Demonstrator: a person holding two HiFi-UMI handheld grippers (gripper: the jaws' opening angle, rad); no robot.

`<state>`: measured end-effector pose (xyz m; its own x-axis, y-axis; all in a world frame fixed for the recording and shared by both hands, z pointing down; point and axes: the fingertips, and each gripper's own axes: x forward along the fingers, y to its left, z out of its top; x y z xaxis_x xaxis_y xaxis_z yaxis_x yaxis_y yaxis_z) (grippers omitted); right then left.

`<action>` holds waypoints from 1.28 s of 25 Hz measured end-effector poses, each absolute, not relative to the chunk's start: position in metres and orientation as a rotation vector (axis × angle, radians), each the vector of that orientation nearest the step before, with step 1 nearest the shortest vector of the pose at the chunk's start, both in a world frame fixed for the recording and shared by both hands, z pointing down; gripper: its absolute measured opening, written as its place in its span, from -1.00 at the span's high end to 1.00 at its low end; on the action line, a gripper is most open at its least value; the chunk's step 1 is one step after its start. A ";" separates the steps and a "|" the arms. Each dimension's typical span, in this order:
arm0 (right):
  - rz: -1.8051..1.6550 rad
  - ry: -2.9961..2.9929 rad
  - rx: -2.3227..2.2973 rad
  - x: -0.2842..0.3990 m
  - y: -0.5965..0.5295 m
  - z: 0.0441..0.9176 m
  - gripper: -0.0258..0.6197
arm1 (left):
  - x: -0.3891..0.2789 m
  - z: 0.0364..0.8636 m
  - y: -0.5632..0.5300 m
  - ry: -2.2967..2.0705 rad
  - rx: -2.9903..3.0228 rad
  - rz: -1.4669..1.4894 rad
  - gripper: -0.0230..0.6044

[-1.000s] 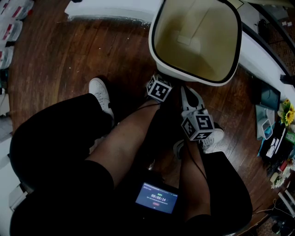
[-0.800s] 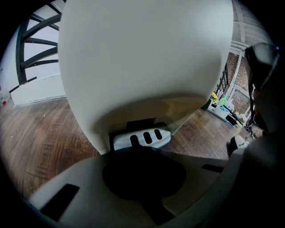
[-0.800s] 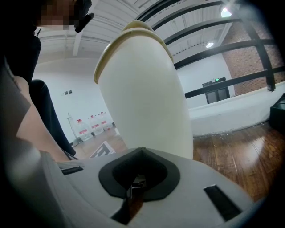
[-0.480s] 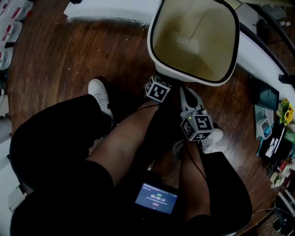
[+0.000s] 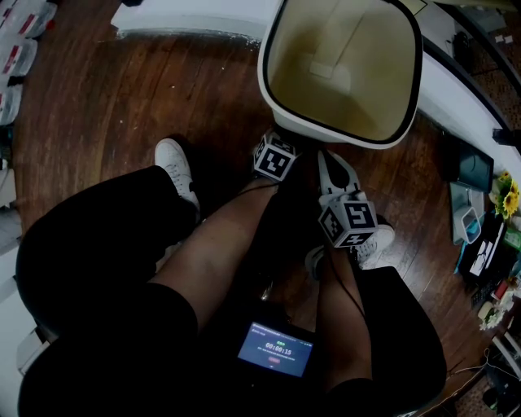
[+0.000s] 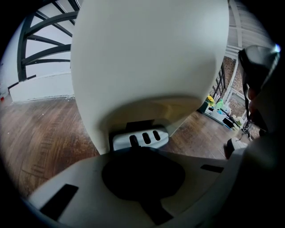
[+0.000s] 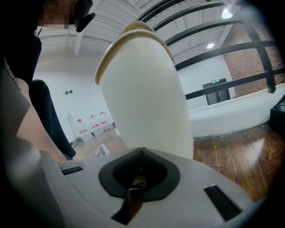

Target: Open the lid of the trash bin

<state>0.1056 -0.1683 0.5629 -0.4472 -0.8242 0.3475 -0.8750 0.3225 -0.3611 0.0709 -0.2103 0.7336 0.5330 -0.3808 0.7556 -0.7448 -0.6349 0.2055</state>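
Observation:
The white trash bin (image 5: 342, 134) stands on the wood floor ahead of my knees, and from above I see down into its beige inside, ringed by a black rim. I cannot make out the lid itself. In the left gripper view its grey foot pedal (image 6: 140, 138) with three slots sits at the bin's foot. My left gripper (image 6: 138, 149) is shut, its tip right at the pedal; in the head view only its marker cube (image 5: 273, 160) shows under the rim. My right gripper (image 5: 332, 169) is shut on nothing, a little short of the bin wall (image 7: 142, 102).
A person's legs and white shoes (image 5: 175, 167) flank the grippers, and a device with a lit screen (image 5: 275, 352) rests on the lap. A white platform edge (image 5: 195, 16) lies behind the bin. Bottles (image 5: 20, 41) stand far left, small clutter (image 5: 488, 244) far right.
The left gripper's cube has crept slightly up and left, closer under the bin's rim. The bin's opening sits a little further left in the view. The right gripper has barely moved.

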 end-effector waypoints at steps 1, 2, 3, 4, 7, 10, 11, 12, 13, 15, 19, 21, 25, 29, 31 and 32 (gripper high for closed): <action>0.774 -2.472 1.596 0.106 -0.168 0.563 0.90 | 0.071 0.731 -0.210 -0.913 2.267 0.928 0.92; 0.773 -2.471 1.599 0.106 -0.168 0.563 0.90 | 0.071 0.730 -0.211 -0.916 2.275 0.918 0.92; 0.774 -2.472 1.602 0.107 -0.168 0.563 0.90 | 0.071 0.729 -0.211 -0.919 2.281 0.909 0.91; 0.775 -2.472 1.605 0.107 -0.169 0.563 0.90 | 0.070 0.728 -0.211 -0.923 2.287 0.899 0.89; 0.781 -2.471 1.612 0.109 -0.168 0.563 0.90 | 0.070 0.725 -0.210 -0.931 2.312 0.872 0.87; 0.785 -2.469 1.617 0.110 -0.169 0.562 0.90 | 0.070 0.719 -0.209 -0.945 2.343 0.858 0.87; 0.787 -2.469 1.619 0.111 -0.170 0.562 0.90 | 0.070 0.717 -0.210 -0.952 2.350 0.851 0.87; 0.788 -2.468 1.620 0.111 -0.170 0.562 0.90 | 0.070 0.716 -0.210 -0.962 2.352 0.840 0.87; 0.789 -2.468 1.621 0.111 -0.170 0.562 0.90 | 0.070 0.715 -0.209 -0.972 2.352 0.827 0.87; 0.785 -2.470 1.621 0.110 -0.170 0.561 0.90 | 0.068 0.714 -0.209 -0.992 2.350 0.806 0.87; 0.772 -2.480 1.616 0.106 -0.171 0.555 0.90 | 0.068 0.711 -0.210 -0.988 2.352 0.801 0.87; 0.759 -2.485 1.605 0.104 -0.170 0.551 0.90 | 0.070 0.707 -0.208 -0.963 2.354 0.769 0.87; 0.702 -2.519 1.535 0.097 -0.161 0.532 0.90 | 0.073 0.683 -0.192 -0.873 2.421 0.719 0.86; 0.654 -2.550 1.510 0.094 -0.152 0.504 0.90 | 0.070 0.634 -0.178 -0.871 2.531 0.609 0.86; 0.626 -2.568 1.494 0.089 -0.144 0.485 0.90 | 0.067 0.603 -0.165 -0.866 2.571 0.557 0.87; 0.601 -2.583 1.479 0.085 -0.141 0.473 0.90 | 0.064 0.587 -0.158 -0.867 2.581 0.537 0.87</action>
<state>0.0846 -0.1408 0.4731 -0.5214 -0.8056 0.2813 -0.8471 0.4488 -0.2847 0.0636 -0.1582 0.5873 0.7387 -0.4928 0.4597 -0.6313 -0.7449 0.2160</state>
